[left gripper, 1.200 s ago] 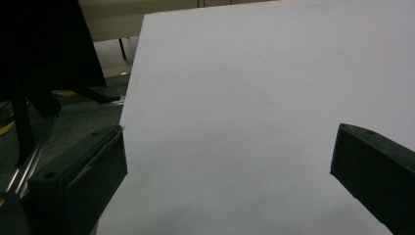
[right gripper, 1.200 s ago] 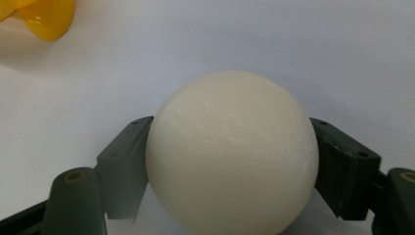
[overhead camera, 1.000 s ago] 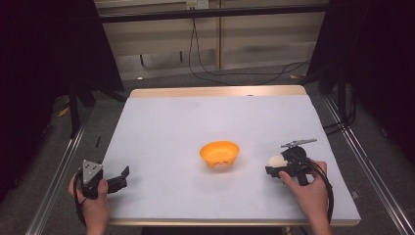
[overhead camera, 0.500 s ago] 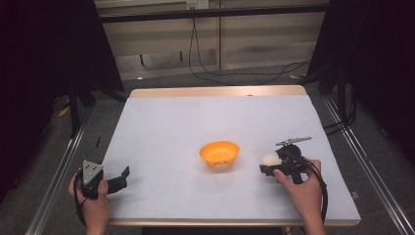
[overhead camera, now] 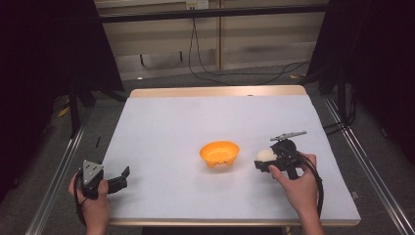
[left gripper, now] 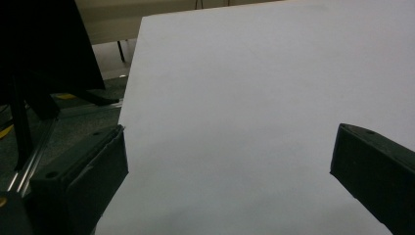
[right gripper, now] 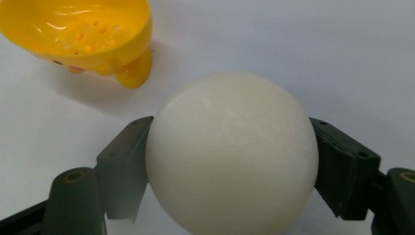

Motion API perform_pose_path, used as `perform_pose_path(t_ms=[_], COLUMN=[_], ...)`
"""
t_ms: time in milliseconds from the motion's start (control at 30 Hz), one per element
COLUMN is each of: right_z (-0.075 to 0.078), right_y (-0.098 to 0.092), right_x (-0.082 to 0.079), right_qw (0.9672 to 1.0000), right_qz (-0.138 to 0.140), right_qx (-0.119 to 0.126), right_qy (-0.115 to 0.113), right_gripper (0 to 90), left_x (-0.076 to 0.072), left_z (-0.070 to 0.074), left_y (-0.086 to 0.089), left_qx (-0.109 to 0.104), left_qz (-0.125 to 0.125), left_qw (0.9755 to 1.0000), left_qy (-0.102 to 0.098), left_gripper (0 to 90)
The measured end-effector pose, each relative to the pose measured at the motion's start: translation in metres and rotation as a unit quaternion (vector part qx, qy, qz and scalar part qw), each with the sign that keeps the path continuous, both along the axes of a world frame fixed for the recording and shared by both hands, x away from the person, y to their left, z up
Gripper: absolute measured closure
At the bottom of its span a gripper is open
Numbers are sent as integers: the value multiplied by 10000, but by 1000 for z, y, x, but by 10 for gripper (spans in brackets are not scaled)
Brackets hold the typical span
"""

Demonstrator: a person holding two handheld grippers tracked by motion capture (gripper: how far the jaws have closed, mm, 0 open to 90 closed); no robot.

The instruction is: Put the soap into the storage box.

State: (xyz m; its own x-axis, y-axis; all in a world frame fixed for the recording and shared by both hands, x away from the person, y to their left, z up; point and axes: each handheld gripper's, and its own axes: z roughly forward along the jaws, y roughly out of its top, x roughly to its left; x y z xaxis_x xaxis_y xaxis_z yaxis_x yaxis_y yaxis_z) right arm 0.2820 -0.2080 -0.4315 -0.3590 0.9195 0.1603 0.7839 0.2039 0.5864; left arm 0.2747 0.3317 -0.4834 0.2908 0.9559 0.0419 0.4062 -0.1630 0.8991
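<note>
Leftmost, the left gripper [overhead camera: 122,178] rests near the table's [overhead camera: 195,122] near-left corner, jaws spread with nothing between them. Bare tabletop separates it from the orange bowl [overhead camera: 219,153] at centre. Just right of that bowl, the right gripper [overhead camera: 260,162] pinches a white ball [overhead camera: 265,155].

A smooth white ball [right gripper: 231,152] is sitting clamped between the right gripper's [overhead camera: 266,160] two black jaws, hanging just right of the orange perforated bowl [overhead camera: 219,153], which is standing upright near the table's [overhead camera: 205,117] middle.
</note>
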Motion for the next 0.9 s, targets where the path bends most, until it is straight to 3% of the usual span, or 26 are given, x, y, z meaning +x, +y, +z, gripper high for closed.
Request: perform_pose_path(t_ms=[900], right_z=[24], right_y=[31], right_x=[27], right_qw=[9993], right_qz=[374], right_qx=[-82], right_qy=[24], right_gripper=[238], left_x=[1], left_z=[0], left_y=[0], left_qx=[30], left_qz=[-40], left_qw=[10000], left_qy=[39], left_gripper=[4])
